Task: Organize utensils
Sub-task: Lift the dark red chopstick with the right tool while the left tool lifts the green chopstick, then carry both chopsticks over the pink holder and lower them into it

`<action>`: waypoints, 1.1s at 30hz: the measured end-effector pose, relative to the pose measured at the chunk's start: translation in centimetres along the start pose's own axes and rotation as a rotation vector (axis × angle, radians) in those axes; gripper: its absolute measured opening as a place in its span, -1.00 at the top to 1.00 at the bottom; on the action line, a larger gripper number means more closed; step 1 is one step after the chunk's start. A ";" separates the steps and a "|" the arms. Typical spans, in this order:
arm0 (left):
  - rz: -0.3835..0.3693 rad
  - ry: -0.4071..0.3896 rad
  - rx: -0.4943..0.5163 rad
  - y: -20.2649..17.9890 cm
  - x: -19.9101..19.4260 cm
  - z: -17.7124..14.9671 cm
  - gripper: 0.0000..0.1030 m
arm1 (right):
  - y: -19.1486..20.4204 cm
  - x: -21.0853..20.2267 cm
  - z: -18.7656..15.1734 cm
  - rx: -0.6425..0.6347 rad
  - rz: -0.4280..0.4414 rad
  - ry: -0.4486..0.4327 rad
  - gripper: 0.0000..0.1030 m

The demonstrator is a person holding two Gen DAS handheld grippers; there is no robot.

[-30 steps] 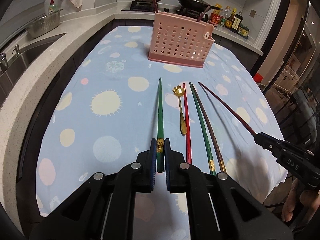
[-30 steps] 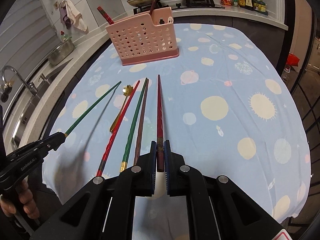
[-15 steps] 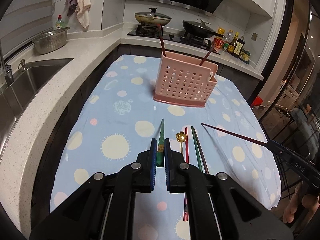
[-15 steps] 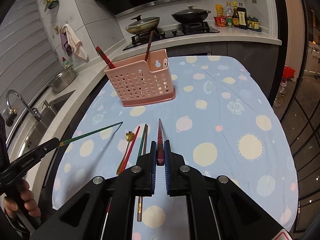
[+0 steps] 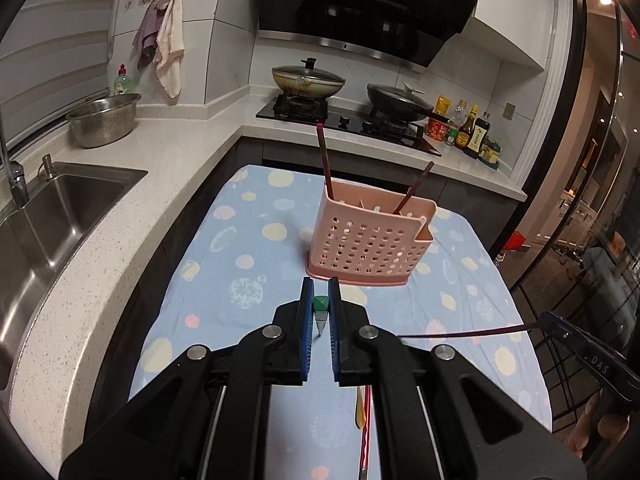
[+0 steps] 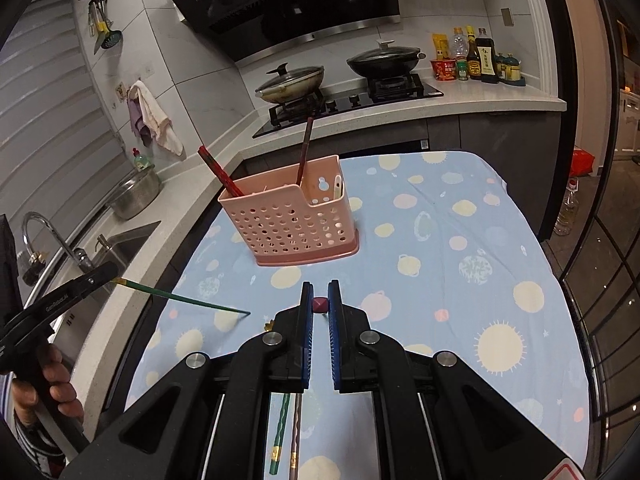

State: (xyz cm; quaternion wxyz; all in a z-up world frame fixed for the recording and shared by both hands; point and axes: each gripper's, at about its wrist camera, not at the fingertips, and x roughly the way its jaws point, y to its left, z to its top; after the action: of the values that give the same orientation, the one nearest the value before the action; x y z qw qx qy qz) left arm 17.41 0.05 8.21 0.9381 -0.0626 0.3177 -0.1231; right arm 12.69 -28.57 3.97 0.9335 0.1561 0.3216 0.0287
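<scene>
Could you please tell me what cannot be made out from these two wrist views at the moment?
- Pink caddy: its inside, hidden by its own walls in both views.
- Utensils left on the cloth: red chopstick and green-handled one, mostly hidden behind tong bodies.
- Bottle labels: too small.
- Green chopstick: foreshortened between the left tongs.

A pale blue tablecloth (image 6: 460,264) printed with cream, yellow and pink dots, suns and ringed planets fills mid-frame. On it, centre, a salmon-pink holder (image 6: 294,224) pierced with rows of round holes (dark red chopsticks (image 6: 219,172) inside). Lower centre, black grippers carry blue pads (image 5: 307,312); one grips a green chopstick (image 5: 321,312), the other a dark red chopstick (image 6: 319,305).
</scene>
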 end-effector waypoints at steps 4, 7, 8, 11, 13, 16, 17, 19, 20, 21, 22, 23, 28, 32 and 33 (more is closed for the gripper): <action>-0.010 -0.029 -0.004 -0.3 0.1 1.7 0.87 | 0.3 0.0 1.2 -0.003 0.008 -0.023 0.87; -0.018 -0.051 -0.003 -0.6 0.2 2.8 0.87 | 0.3 0.2 2.1 0.008 0.022 -0.037 0.87; -0.023 -0.058 -0.002 -0.8 0.2 3.3 0.87 | 0.3 0.2 2.4 0.012 0.029 -0.041 0.87; -0.037 -0.074 -0.002 -1.1 0.4 4.4 0.87 | 0.2 0.5 3.4 0.022 0.043 -0.054 0.87; -0.049 -0.086 -0.001 -1.4 0.6 5.3 0.93 | 0.1 0.6 4.3 0.030 0.054 -0.065 0.87; -0.061 -0.110 0.005 -1.8 0.7 6.6 0.94 | 0.2 0.8 5.7 0.030 0.064 -0.088 0.87; -0.066 -0.118 0.008 -2.0 0.7 7.1 0.94 | 0.3 0.9 6.2 0.027 0.065 -0.097 0.87; -0.073 -0.140 0.016 -2.4 0.8 8.0 0.94 | 0.4 1.1 6.9 0.023 0.068 -0.110 0.87; -0.074 -0.148 0.021 -2.5 0.9 8.4 0.94 | 0.5 1.3 7.3 0.021 0.067 -0.114 0.87; -0.072 -0.152 0.023 -2.6 1.0 8.8 0.94 | 0.6 1.4 7.6 0.022 0.068 -0.116 0.87; -0.073 -0.153 0.019 -2.6 1.2 9.0 0.94 | 0.7 1.5 7.7 0.022 0.071 -0.117 0.87; -0.074 -0.148 0.014 -2.5 1.4 9.1 0.94 | 0.8 1.6 7.7 0.019 0.072 -0.118 0.87; -0.030 -0.072 -0.012 -0.8 3.8 7.4 0.93 | 0.9 2.5 6.8 0.008 0.054 -0.087 0.87; 0.009 0.028 -0.023 0.8 7.0 5.0 0.68 | 0.2 3.7 6.1 0.031 0.041 -0.054 0.87; 0.022 0.051 -0.027 1.1 7.8 4.4 0.44 | 0.0 3.9 6.0 0.038 0.038 -0.050 0.87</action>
State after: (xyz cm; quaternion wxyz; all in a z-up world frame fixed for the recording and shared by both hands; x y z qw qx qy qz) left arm 26.30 -0.82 6.97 0.9300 -0.0686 0.3439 -0.1099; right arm 19.44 -29.62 6.14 0.9373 0.1807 0.2957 0.0365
